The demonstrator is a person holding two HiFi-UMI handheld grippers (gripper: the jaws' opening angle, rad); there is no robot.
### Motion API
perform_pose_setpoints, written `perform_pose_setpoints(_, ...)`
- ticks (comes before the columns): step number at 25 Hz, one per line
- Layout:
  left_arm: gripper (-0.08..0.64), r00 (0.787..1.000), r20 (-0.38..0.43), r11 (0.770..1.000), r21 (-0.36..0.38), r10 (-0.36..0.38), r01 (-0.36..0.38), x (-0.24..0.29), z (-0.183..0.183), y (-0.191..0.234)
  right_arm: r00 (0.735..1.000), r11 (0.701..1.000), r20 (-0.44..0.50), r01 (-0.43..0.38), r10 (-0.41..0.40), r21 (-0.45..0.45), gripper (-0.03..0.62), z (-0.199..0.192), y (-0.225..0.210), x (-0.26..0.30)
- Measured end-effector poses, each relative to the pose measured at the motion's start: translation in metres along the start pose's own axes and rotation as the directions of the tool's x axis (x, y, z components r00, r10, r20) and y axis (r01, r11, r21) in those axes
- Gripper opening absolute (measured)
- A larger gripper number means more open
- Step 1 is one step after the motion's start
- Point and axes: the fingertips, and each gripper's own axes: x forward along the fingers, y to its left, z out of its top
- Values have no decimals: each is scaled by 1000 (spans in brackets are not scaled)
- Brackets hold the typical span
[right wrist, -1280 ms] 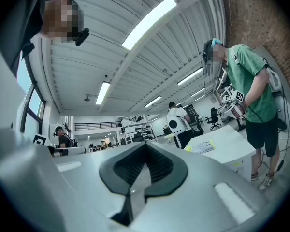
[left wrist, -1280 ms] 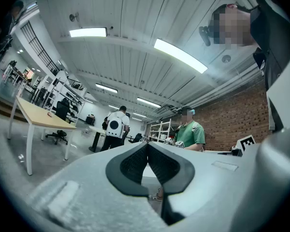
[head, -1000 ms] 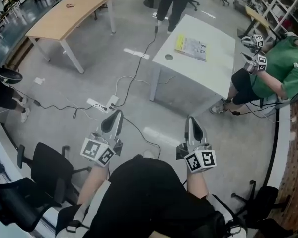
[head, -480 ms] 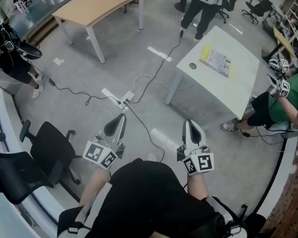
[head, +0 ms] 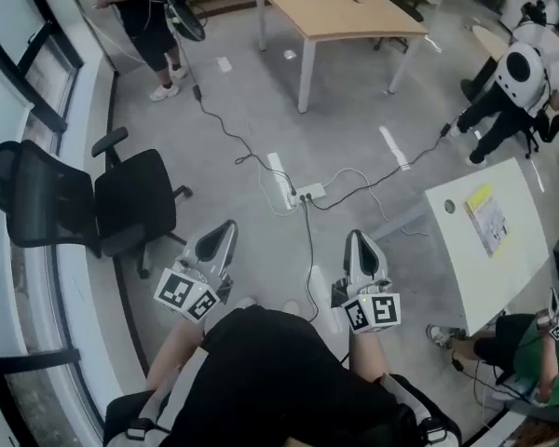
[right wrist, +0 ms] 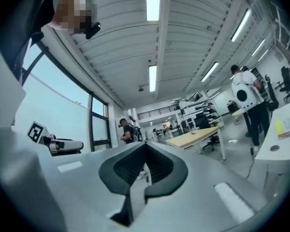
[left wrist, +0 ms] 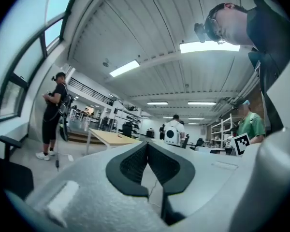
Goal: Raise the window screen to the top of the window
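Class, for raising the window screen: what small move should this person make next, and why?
Probably turn left to face the window. The left hand-held gripper and the right hand-held gripper are shut on nothing and point over the floor, while the window lies at the head view's left edge, beyond two black chairs. No screen shows yet.

Ceiling strip lights (left wrist: 210,46) and daylight from the windows (right wrist: 53,110) light the room brightly and evenly. The floor (head: 261,110) carries pale glare patches and soft shadows. Fisheye bending darkens both gripper views' corners; the left gripper (left wrist: 147,145) and right gripper (right wrist: 145,145) look soft up close.
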Motion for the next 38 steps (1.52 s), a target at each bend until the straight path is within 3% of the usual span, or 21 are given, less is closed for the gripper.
perform_pose_setpoints(5, 2, 975, 16, 975, 21, 223, -223, -66, 7, 35, 976, 976, -58, -207, 210, 62, 6, -29, 58, 49)
perform_pose_setpoints(10, 2, 914, 83, 917, 6, 397, -398, -126, 16, 74, 931, 935, -104, -339, 349, 106, 6, -51, 118, 75)
perform_pose_setpoints(13, 2, 890, 128, 898, -4, 438, -441, -153, 28, 98, 908, 914, -116, -393, 402, 98, 6, -54, 157, 89)
perform_pose_setpoints(18, 2, 874, 180, 886, 17, 452, -463, -199, 51, 133, 890, 894, -94, -438, 446, 89, 6, -53, 223, 109)
perform_pose_setpoints(22, 2, 837, 220, 854, 28, 501, -519, -246, 67, 157, 860, 866, -102, -491, 499, 96, 6, -62, 272, 124)
perform_pose_setpoints(26, 2, 755, 271, 781, 16, 597, -624, -317, 81, 181, 792, 799, -115, -584, 599, 141, 6, -79, 343, 142)
perform_pose_setpoints(31, 2, 643, 287, 675, -15, 710, -738, -407, 77, 204, 681, 692, -130, -702, 721, 168, 6, -107, 439, 149)
perform_pose_setpoints(38, 2, 468, 289, 507, -72, 835, -859, -514, 68, 213, 512, 541, -177, -808, 841, 234, 6, -152, 548, 141)
